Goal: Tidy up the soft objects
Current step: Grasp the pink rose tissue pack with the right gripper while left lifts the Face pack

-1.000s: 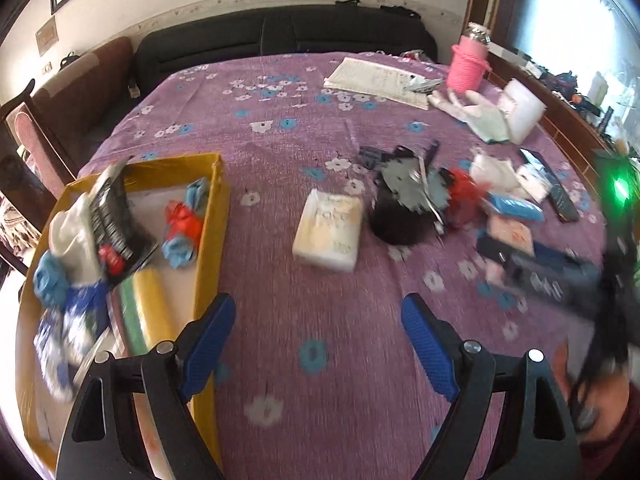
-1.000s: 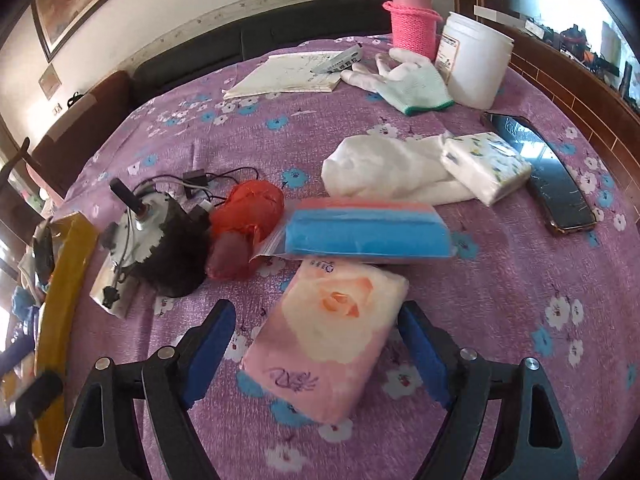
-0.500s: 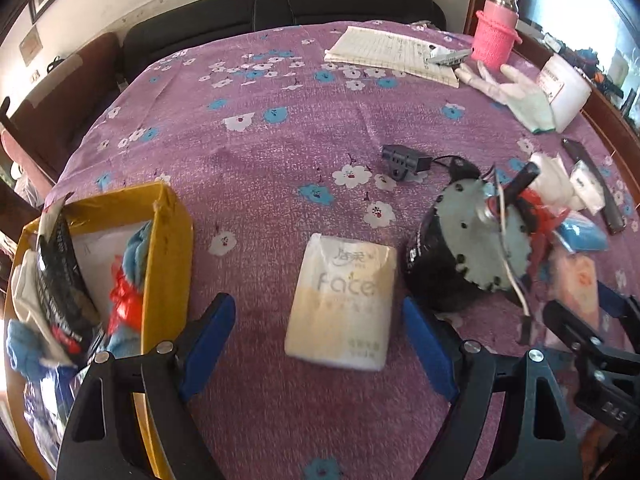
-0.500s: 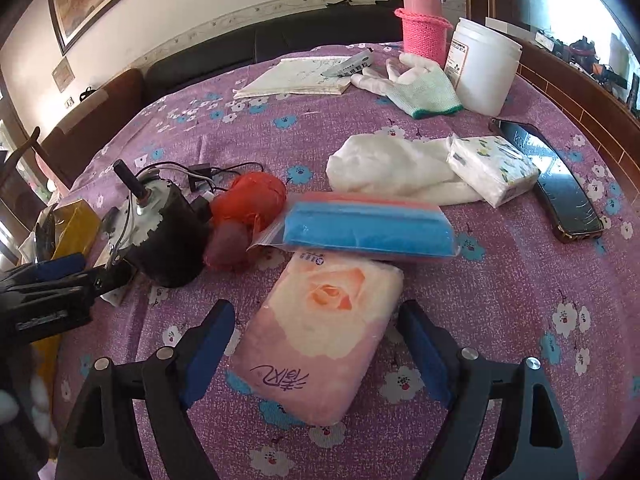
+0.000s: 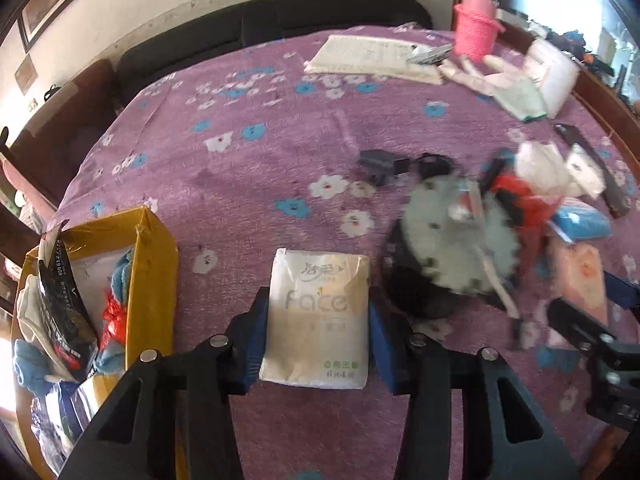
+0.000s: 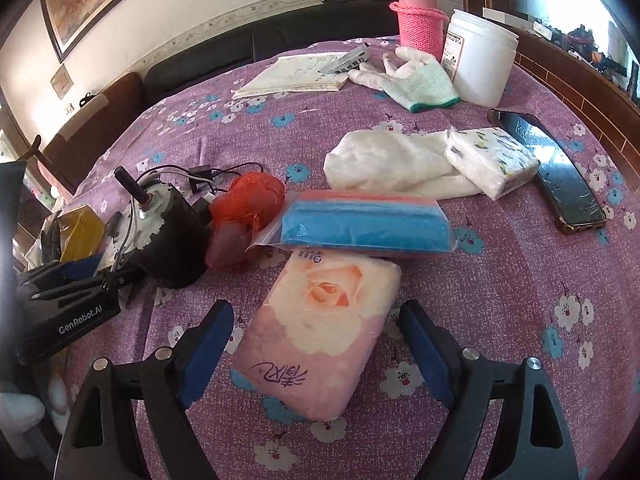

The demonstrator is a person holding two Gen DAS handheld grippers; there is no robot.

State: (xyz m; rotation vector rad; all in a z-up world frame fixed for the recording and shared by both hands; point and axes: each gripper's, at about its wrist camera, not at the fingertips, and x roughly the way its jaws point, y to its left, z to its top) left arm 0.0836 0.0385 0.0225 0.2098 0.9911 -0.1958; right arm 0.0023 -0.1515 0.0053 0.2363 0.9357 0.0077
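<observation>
On purple worktop [image 5: 260, 128], cream tissue pack [image 5: 318, 320] now clamped by left claw [image 5: 316, 334], previously spread; grasp judged made, yellow box [image 5: 154, 264] beside. Right claw [image 6: 316, 354] kept apart around pink tissue pack [image 6: 320, 336].

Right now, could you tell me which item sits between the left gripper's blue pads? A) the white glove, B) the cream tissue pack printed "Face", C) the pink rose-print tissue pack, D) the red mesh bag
B: in the left wrist view, the left gripper has its blue pads pressed against both sides of the cream "Face" tissue pack, while the pink rose-print tissue pack lies on the tablecloth between the right gripper's open fingers, untouched.
</observation>
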